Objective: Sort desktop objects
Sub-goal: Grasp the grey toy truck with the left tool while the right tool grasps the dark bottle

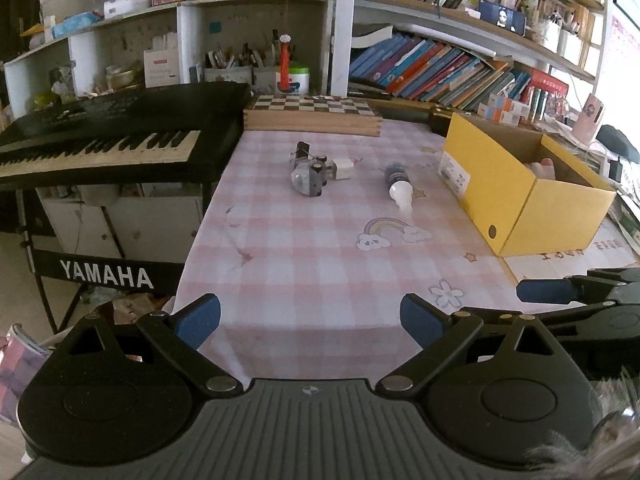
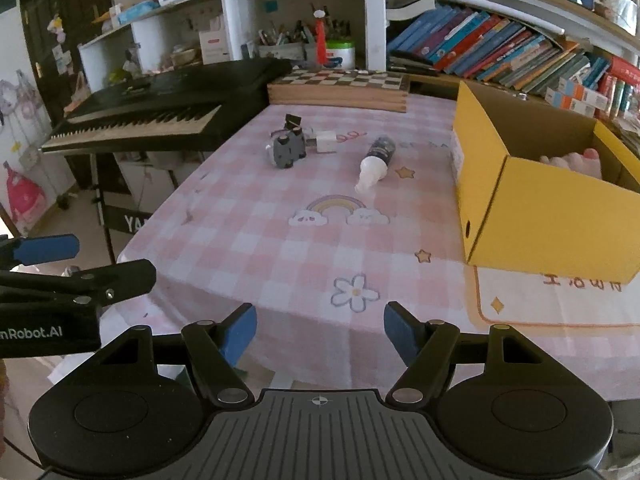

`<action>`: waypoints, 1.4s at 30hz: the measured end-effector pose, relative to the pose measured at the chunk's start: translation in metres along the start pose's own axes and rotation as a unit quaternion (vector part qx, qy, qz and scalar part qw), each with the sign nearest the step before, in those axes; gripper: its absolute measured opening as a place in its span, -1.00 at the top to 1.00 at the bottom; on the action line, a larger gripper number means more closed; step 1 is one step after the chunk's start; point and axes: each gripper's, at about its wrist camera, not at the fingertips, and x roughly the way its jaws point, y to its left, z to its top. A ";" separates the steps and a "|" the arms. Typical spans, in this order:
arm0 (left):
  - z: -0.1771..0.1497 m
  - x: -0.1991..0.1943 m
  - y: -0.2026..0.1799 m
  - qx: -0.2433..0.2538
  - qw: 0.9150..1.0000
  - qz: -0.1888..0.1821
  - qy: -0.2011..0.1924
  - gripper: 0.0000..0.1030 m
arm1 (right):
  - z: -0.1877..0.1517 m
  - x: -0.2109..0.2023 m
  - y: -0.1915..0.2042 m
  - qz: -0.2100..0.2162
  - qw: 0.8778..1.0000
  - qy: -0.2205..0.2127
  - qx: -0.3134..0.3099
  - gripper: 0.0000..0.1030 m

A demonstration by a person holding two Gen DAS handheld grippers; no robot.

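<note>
On the pink checked tablecloth (image 1: 304, 248) lie a grey toy with a clear dome (image 1: 307, 178), a black binder clip (image 1: 303, 149), a white charger plug (image 1: 341, 169) and a dark bottle with a white cap (image 1: 398, 185). They also show in the right wrist view: the toy (image 2: 286, 152), the clip (image 2: 292, 122), the plug (image 2: 325, 141), the bottle (image 2: 374, 162). A yellow cardboard box (image 1: 520, 192) (image 2: 532, 200) stands open at the right with something pink inside. My left gripper (image 1: 310, 318) and right gripper (image 2: 320, 334) are both open and empty at the table's near edge.
A black Yamaha keyboard (image 1: 108, 136) stands at the left of the table. A wooden chessboard box (image 1: 312, 116) lies at the back. Shelves with books (image 1: 440, 68) and pen holders are behind. A cream mat (image 2: 560, 300) lies under the box.
</note>
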 end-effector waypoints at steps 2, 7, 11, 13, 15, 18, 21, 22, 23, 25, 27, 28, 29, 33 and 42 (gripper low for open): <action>0.005 0.007 0.001 -0.002 1.000 -0.002 0.000 -0.89 | 0.005 0.005 -0.001 0.002 1.000 0.000 -0.003 -0.40; 0.019 0.026 0.003 -0.003 1.000 0.001 0.001 -0.88 | 0.018 0.021 -0.006 0.003 1.000 -0.003 -0.007 -0.40; 0.030 0.042 0.006 -0.008 1.000 0.007 0.003 -0.89 | 0.029 0.034 -0.009 0.005 1.000 -0.003 -0.011 -0.40; 0.036 0.050 0.007 -0.012 1.000 0.010 0.005 -0.88 | 0.035 0.041 -0.010 0.008 1.000 -0.002 -0.016 -0.40; 0.042 0.058 0.009 -0.015 1.000 0.013 0.006 -0.88 | 0.041 0.048 -0.012 0.009 1.000 -0.003 -0.020 -0.40; 0.052 0.071 0.008 -0.017 1.000 0.018 0.005 -0.88 | 0.051 0.060 -0.015 0.007 1.000 -0.004 -0.024 -0.40; 0.063 0.084 0.006 -0.014 1.000 0.022 0.001 -0.88 | 0.062 0.073 -0.019 0.000 1.000 -0.007 -0.023 -0.40; 0.066 0.090 0.006 -0.013 1.000 0.023 0.001 -0.88 | 0.065 0.077 -0.020 0.000 1.000 -0.008 -0.022 -0.40; 0.070 0.095 0.005 -0.011 1.000 0.025 0.001 -0.87 | 0.069 0.081 -0.021 0.000 1.000 -0.009 -0.022 -0.39; 0.077 0.104 0.004 -0.009 1.000 0.028 0.001 -0.87 | 0.077 0.089 -0.023 -0.004 1.000 -0.011 -0.023 -0.38; 0.084 0.115 0.003 -0.008 0.999 0.032 0.000 -0.87 | 0.084 0.096 -0.026 -0.006 1.000 -0.012 -0.022 -0.38; 0.087 0.120 0.003 -0.007 0.999 0.036 -0.001 -0.86 | 0.087 0.100 -0.028 -0.008 1.000 -0.013 -0.021 -0.37; 0.091 0.125 0.003 -0.005 0.999 0.040 -0.003 -0.85 | 0.091 0.103 -0.030 -0.010 1.000 -0.013 -0.018 -0.37; 0.103 0.153 0.006 0.000 0.999 0.047 0.003 -0.79 | 0.107 0.117 -0.040 -0.011 1.000 -0.020 0.004 -0.34; 0.131 0.216 -0.002 0.039 0.999 0.024 0.015 -0.59 | 0.143 0.156 -0.064 -0.015 0.998 -0.006 0.062 -0.22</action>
